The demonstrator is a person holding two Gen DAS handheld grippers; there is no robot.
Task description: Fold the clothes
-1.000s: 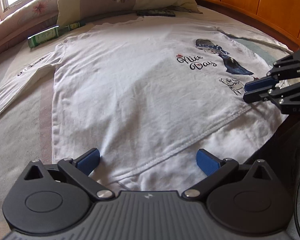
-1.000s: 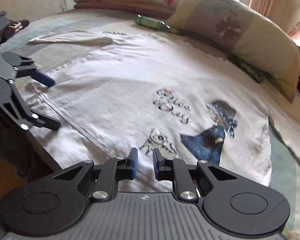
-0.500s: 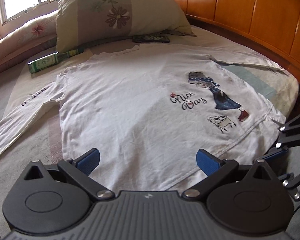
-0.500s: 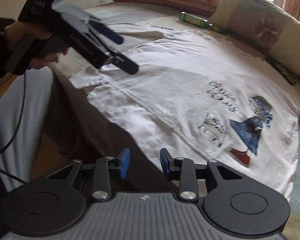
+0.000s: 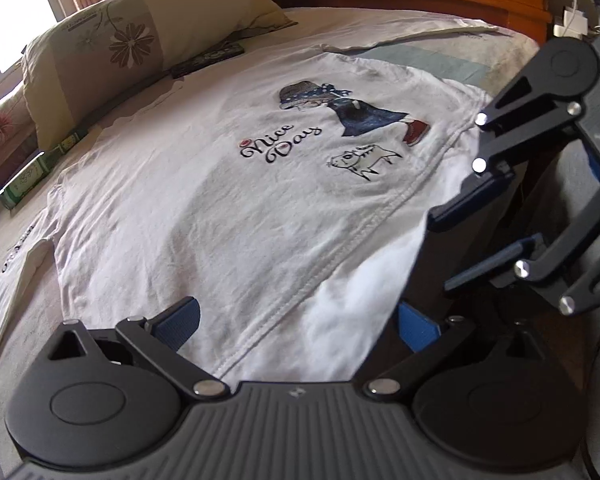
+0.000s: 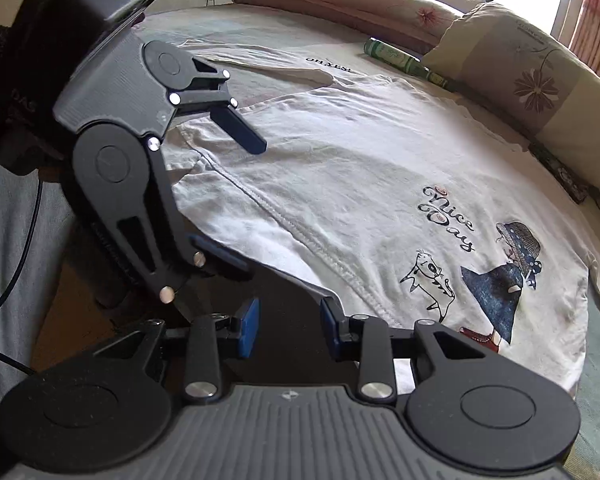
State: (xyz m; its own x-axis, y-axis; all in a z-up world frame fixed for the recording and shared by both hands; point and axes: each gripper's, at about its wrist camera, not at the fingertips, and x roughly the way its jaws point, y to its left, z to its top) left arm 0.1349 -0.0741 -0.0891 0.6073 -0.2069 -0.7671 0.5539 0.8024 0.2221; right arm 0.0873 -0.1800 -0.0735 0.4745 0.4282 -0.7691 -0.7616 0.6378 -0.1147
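Your bed (image 5: 440,60) carries the white shirt (image 5: 204,208) spread flat, print up, its hem hanging over the near edge and a pillow (image 5: 140,40) along the far edge. Your left gripper (image 5: 298,320) is spread wide at that hem; your right gripper (image 6: 287,326) is parted, gripping nothing.

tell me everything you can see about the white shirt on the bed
The white shirt is a long-sleeved top of soft, lightly creased knit, spread flat and face up on the bed, sleeves out to the sides. Its front shows "Nice Day", a girl in blue and a small animal; one sleeve bears lettering. The stitched hem hangs over the bed's edge. Neither gripper grips it.
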